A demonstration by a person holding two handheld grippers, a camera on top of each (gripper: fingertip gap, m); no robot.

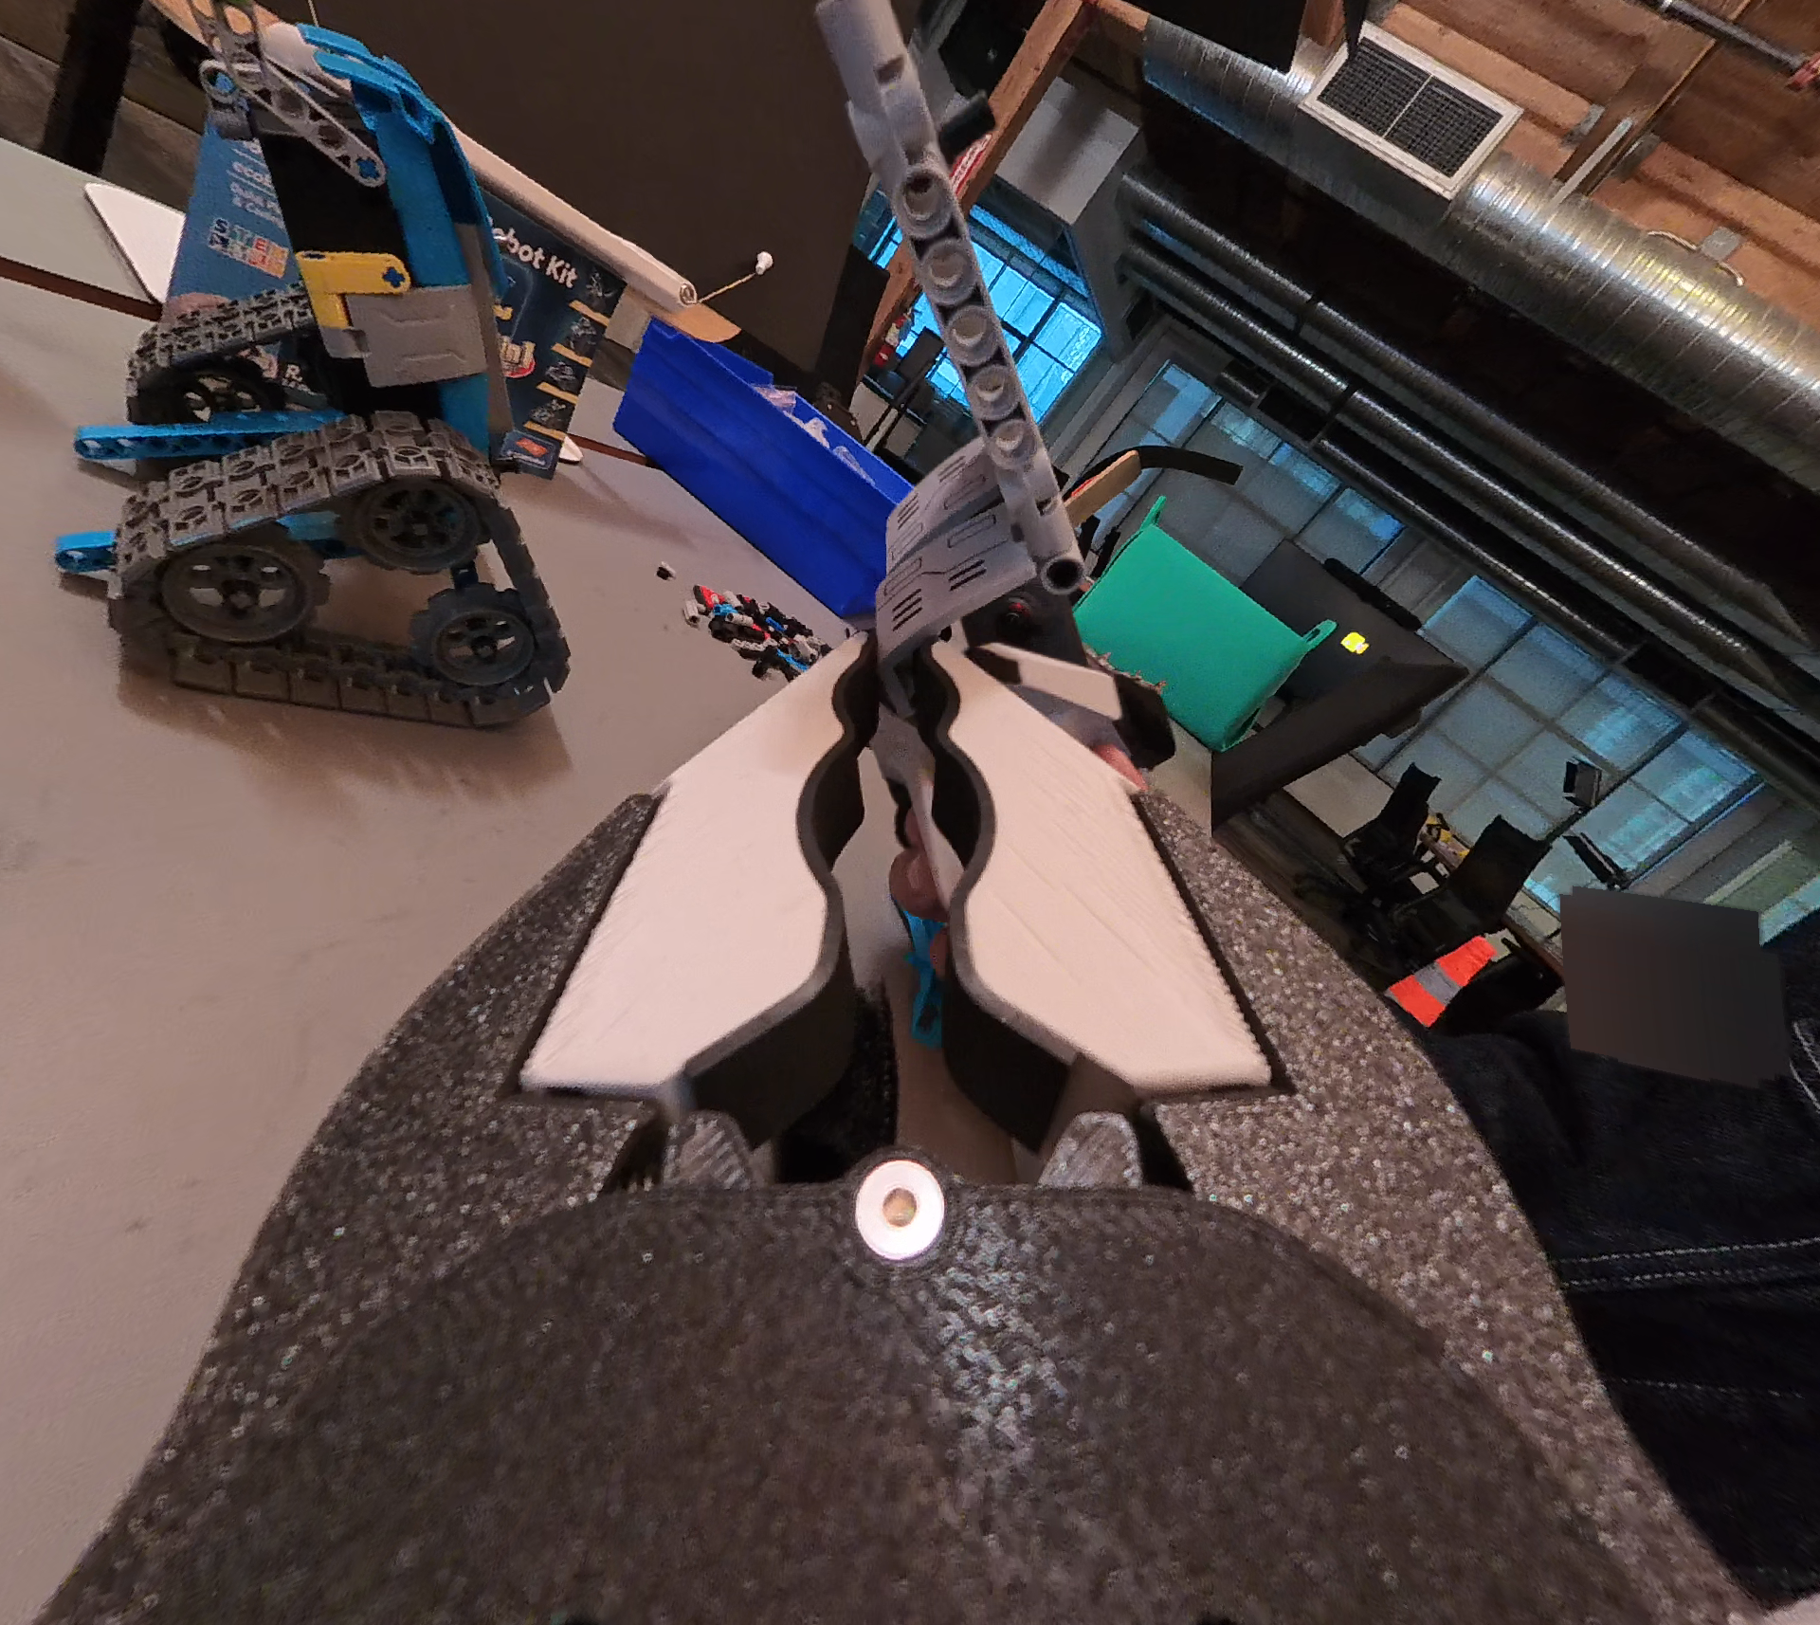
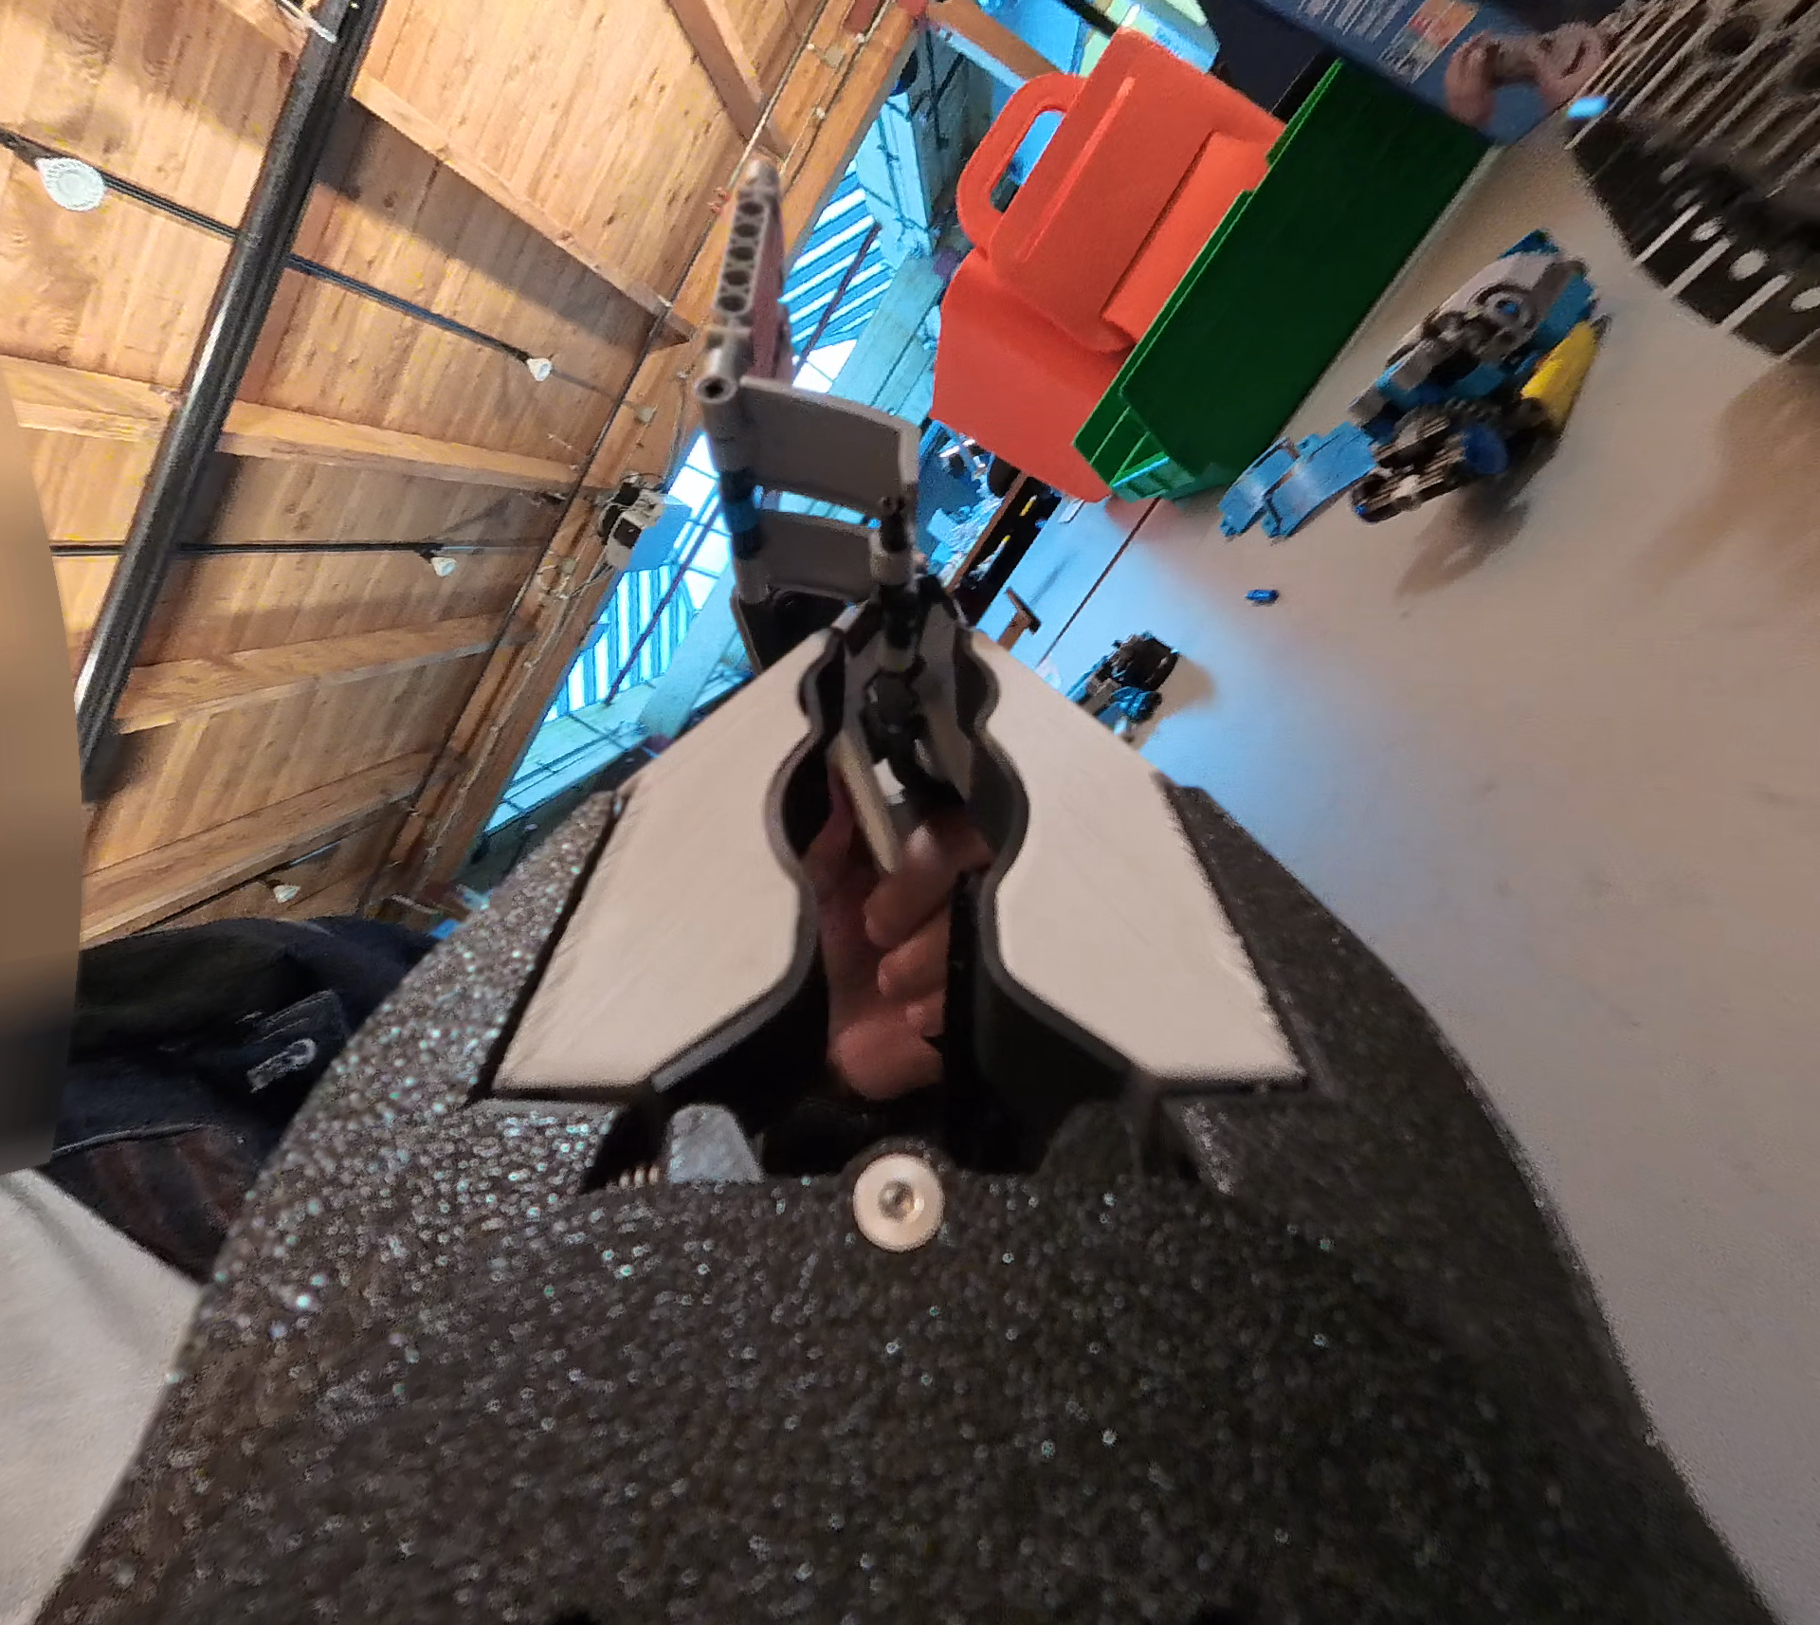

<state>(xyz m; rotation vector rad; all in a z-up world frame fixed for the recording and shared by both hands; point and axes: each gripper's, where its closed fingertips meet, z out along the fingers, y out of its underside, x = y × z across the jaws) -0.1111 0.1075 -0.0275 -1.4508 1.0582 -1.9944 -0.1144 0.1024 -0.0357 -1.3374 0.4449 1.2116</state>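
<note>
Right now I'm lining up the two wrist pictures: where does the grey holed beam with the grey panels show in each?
Left wrist view: the grey holed beam rises up-centre from the left gripper, shut on its panel end.
Right wrist view: the beam stands left of centre, above the right gripper, which also grips the assembly.
Shared landmark: the green bin on the table.

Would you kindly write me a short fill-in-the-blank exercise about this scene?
1. The left gripper is shut on a grey assembly with a long ____ beam.
2. The tracked blue and grey toy vehicle stands on the ____.
3. In the right wrist view, the orange plastic case lies beside a ____ plastic bin.

Missing words: perforated; table; green
</note>
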